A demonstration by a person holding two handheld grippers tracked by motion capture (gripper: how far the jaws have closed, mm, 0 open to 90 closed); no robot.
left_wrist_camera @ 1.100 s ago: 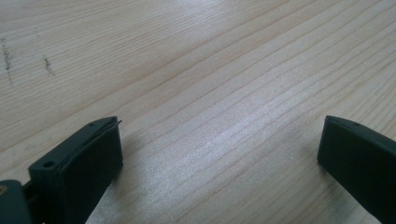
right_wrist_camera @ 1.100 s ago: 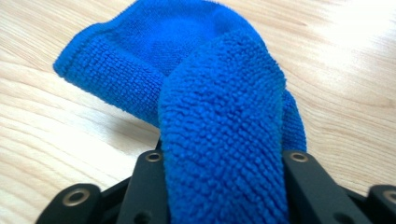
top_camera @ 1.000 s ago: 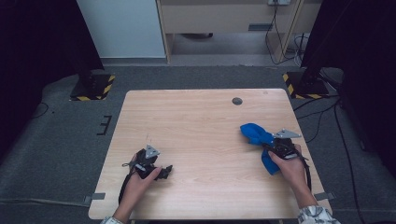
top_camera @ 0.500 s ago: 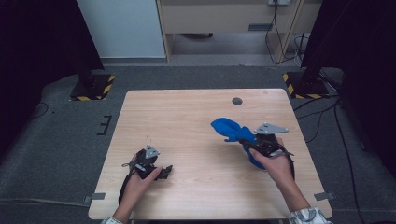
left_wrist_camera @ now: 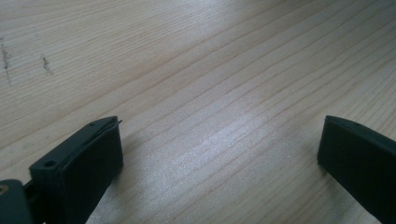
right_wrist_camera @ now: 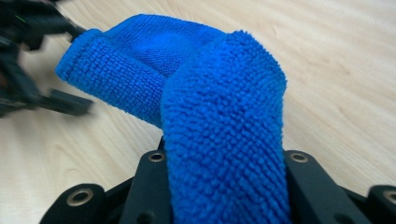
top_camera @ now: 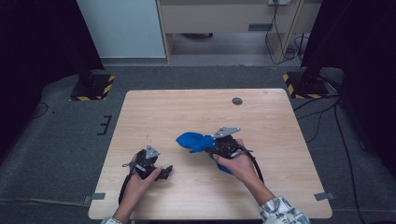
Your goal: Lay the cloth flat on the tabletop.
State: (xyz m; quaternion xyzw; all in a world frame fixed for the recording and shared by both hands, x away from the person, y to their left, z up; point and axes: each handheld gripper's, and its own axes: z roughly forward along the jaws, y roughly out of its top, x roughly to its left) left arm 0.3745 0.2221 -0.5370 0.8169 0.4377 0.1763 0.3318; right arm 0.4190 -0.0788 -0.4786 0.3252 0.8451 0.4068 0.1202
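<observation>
A blue microfibre cloth [top_camera: 190, 141] is bunched in my right gripper [top_camera: 211, 148], which is shut on it just above the middle of the wooden table [top_camera: 196, 109]. In the right gripper view the cloth [right_wrist_camera: 224, 116] rises folded between the black fingers [right_wrist_camera: 150, 179] and hides the pads. My left gripper [top_camera: 162, 172] rests on the table near the front left. Its jaws stand wide apart in the left gripper view, with only bare wood between the fingers [left_wrist_camera: 88, 158]. The left gripper [right_wrist_camera: 28, 70] also appears blurred beyond the cloth.
A dark round grommet [top_camera: 237, 101] sits in the table's far right part. Yellow-and-black striped stand bases [top_camera: 91, 86] [top_camera: 303, 84] rest on the grey floor behind both far corners. Cables [top_camera: 327, 121] run along the floor at the right.
My right hand has carried the blue cloth leftward from the table's right edge to near the middle. The left hand and its gripper have stayed in place.
</observation>
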